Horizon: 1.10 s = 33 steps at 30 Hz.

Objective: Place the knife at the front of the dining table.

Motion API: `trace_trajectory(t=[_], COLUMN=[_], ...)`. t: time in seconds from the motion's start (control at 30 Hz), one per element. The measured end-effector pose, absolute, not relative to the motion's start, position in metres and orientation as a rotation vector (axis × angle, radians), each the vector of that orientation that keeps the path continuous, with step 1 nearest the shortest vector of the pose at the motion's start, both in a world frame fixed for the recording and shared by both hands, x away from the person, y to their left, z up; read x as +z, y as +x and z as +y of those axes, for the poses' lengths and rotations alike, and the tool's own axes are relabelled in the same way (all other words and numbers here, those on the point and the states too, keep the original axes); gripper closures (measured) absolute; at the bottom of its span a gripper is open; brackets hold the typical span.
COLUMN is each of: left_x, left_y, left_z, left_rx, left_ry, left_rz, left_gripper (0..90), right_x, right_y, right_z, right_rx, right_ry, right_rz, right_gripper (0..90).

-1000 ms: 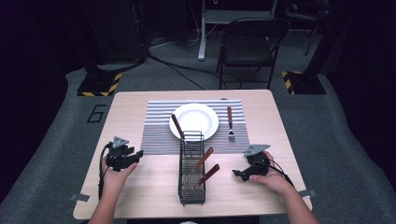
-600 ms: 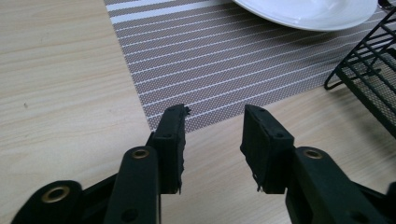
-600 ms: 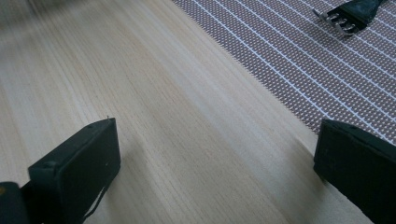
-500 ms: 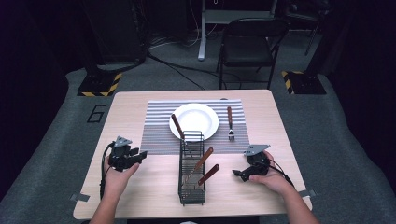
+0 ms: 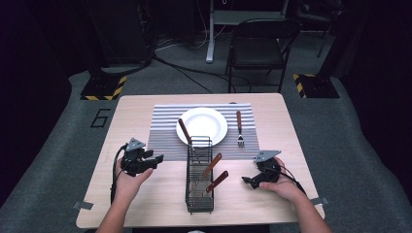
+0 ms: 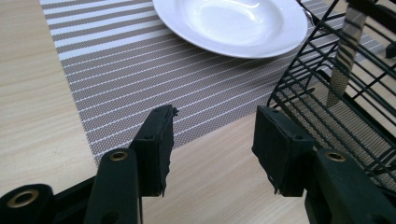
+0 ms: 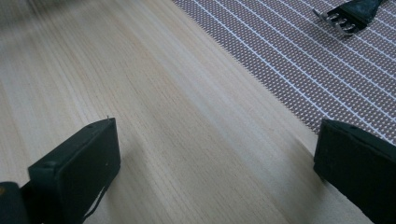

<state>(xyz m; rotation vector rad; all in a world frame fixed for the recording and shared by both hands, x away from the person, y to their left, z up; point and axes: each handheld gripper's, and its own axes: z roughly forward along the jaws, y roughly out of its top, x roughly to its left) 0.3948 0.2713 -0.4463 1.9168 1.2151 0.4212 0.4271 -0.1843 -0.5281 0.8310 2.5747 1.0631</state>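
Black wire rack (image 5: 199, 174) stands on the pale wood-grain counter (image 5: 145, 107), central near the front edge, between the two hands; tall narrow box of thin rods. Two brown-handled utensils (image 5: 212, 166) lean out of it, handles up and to the right. In the left gripper view the rack (image 6: 336, 93) sits just right of the claw, a flat metal blade (image 6: 344, 51) hanging inside the wires.

Left claw (image 5: 154, 160) is held over bare wood left of the rack, pointing toward it; its jaws have just been opening, now part-open with nothing between them, square black rubbery pads (image 6: 159, 140), one with a frayed edge. Right claw (image 5: 247, 180) is low over the counter right of the rack, jaws wide apart, empty.

Behind the rack: striped woven placemat (image 5: 165, 121), grey-and-white; on it a round glossy white plate (image 5: 206, 121). A brown-handled utensil (image 5: 184, 131) leans on the plate's left rim. Fork (image 5: 239, 127) lies on the mat right of the plate, metal tines (image 7: 343, 21) toward the front.
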Motion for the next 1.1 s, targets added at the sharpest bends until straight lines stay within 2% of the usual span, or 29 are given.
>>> trace_trajectory(t=[0.33, 0.67, 1.1], left_x=[-0.432, -0.416, -0.405], left_y=[0.397, 0.401, 0.41], left_z=[0.26, 0.247, 0.227], left_rx=[0.395, 0.389, 0.38], left_ry=[1.924, 1.921, 1.923], left_rz=[1.162, 1.102, 1.055], left_gripper=[49.2, 57.1, 54.3], right_x=[-0.528, -0.528, -0.528], right_y=[0.427, 0.427, 0.427], right_z=[-0.184, -0.184, -0.184], right_rx=[1.063, 1.063, 1.063], right_ry=[0.83, 0.831, 0.832], right_rz=[2.575, 2.574, 2.574], right_gripper=[0.0, 0.0, 0.0])
